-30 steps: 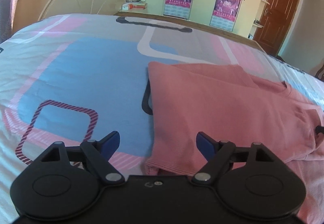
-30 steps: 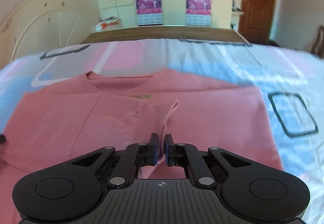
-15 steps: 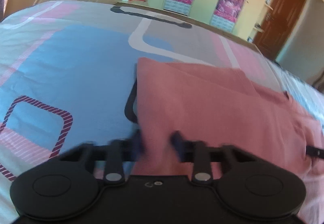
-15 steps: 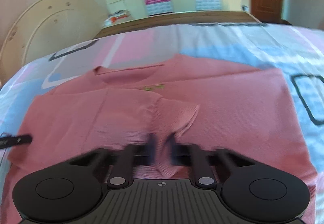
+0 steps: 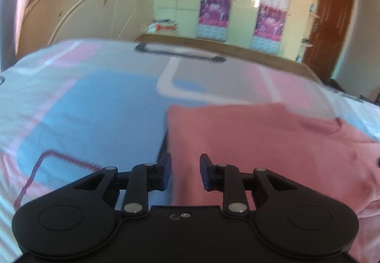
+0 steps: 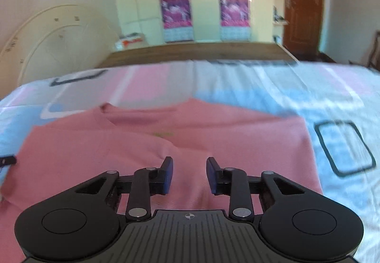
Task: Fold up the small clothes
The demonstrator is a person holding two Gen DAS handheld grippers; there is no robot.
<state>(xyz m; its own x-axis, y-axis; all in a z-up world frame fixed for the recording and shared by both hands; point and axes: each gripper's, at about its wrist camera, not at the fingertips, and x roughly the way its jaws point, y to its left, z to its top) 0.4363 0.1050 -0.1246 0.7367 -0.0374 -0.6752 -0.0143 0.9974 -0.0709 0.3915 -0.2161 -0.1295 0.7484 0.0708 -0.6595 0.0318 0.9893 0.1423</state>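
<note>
A pink shirt [image 5: 261, 144] lies spread on the bed, its neckline [image 6: 133, 115] towards the far side. My left gripper [image 5: 185, 164] hovers over the shirt's left edge. Its jaws are opening, and the pads stand apart without pressing on the cloth below. My right gripper [image 6: 189, 166] hangs over the near middle of the shirt [image 6: 225, 139]. Its jaws are opening too, with a soft ridge of fabric lying loose beneath the gap. A black tip at the far left of the right wrist view is probably the other gripper.
The patterned bedsheet [image 5: 95, 106] in blue, pink and grey reaches left and right of the shirt. A cream headboard [image 5: 78, 6] stands at the left. Beyond the wooden bed end [image 6: 194, 53] are wardrobe doors with purple posters [image 6: 175, 11] and a brown door [image 6: 301, 1].
The left gripper closed on the shirt's left edge, then parted again and rose a little. The right gripper, shut on a pinched fold, has let it go and the fold has sagged.
</note>
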